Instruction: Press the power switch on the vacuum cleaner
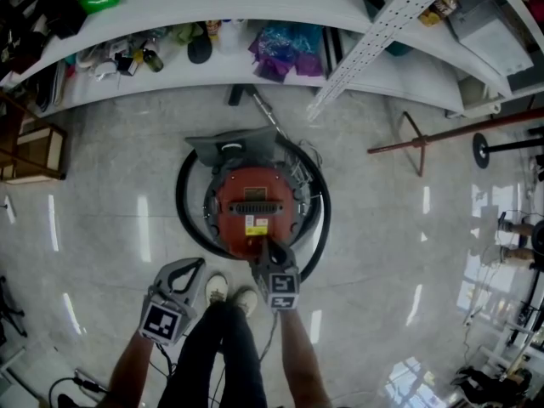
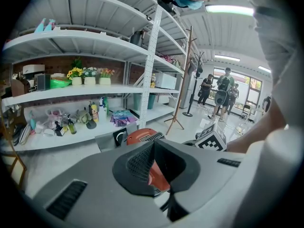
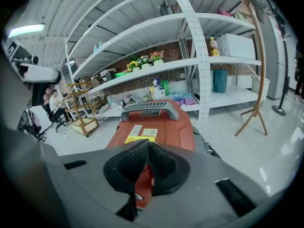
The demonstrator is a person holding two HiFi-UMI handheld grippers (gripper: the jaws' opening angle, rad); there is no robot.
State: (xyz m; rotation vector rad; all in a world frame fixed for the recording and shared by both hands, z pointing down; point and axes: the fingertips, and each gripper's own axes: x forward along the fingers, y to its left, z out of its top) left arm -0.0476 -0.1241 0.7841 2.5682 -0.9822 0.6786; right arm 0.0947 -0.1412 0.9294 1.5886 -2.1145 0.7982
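Task's thing: a red, round-bodied canister vacuum cleaner stands on the pale glossy floor, straight ahead of the person and just beyond their white shoes.
Its lie: the body runs from near to far, with a grey plate at the far end. A grey carrying handle lies left to right across the top, and a black hose loops round the body.
Right tongs: pressed together and pinching nothing. The tip is at the near edge of the red top, touching it or just above; I cannot tell which.
Right gripper view: the shut tip points along the casing toward the handle, with the yellow and white labels just beyond it.
Left tongs: also closed and empty, held over bare floor to the left of the vacuum's near end, apart from the vacuum.
Left gripper view: the red body lies ahead and slightly to the right of the tip.
Power switch: not clearly made out in any view. A small round mark low on the casing under the right tongs may be it.
Deciding relation: the right tongs are the nearer by far and already at the near rim. The press is most likely a short push down and slightly forward from there.
Risk: a closed tip on smooth plastic could skid off if it lands off-centre.
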